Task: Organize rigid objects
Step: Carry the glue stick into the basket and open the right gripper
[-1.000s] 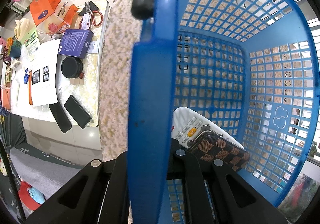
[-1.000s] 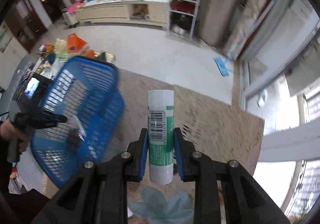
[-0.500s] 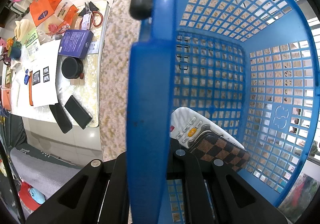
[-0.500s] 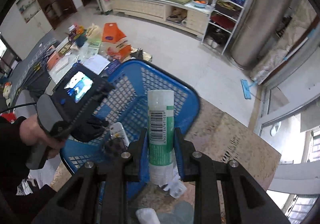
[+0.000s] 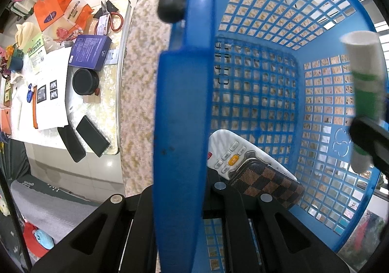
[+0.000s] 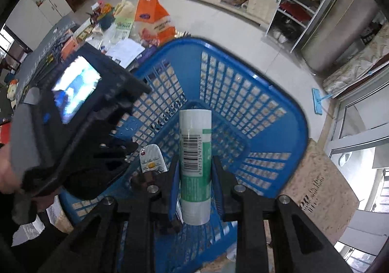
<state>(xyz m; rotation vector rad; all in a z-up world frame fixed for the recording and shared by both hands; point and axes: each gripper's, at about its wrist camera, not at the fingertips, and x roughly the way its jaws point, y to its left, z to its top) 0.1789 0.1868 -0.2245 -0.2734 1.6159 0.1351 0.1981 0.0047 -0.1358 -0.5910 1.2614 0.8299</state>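
Blue basket (image 5: 262, 93) gripped at its rim, tilted up off the speckled table (image 5: 141, 93), rim wall pinched between the fingers of the left hand-held gripper (image 5: 180, 202). Inside, against the low side: white remote (image 5: 233, 153) with a checkered brown case (image 5: 267, 184) lying over its end. At the right edge of the left wrist view: white-and-green tube (image 5: 364, 88) entering over the basket mouth, held by a dark finger. Off to the left, on a lower glass table: purple box (image 5: 90, 52), scissors (image 5: 109, 20), two black cases. From the right wrist view: right hand-held gripper (image 6: 195, 183) clenched on the tube (image 6: 195, 151), barcode facing the camera, tube upright between both fingers and poised above the basket (image 6: 255, 112) floor, beside the remote (image 6: 152, 158). Left hand-held gripper body (image 6: 73, 127) with lit screen at the near rim. Likely step: release into the basket. Risks, as judged: a drop from this height onto the remote, bouncing or striking its buttons; a round tube rolling down the tilted floor toward the low corner; the basket slipping from a thin rim pinch under added weight.
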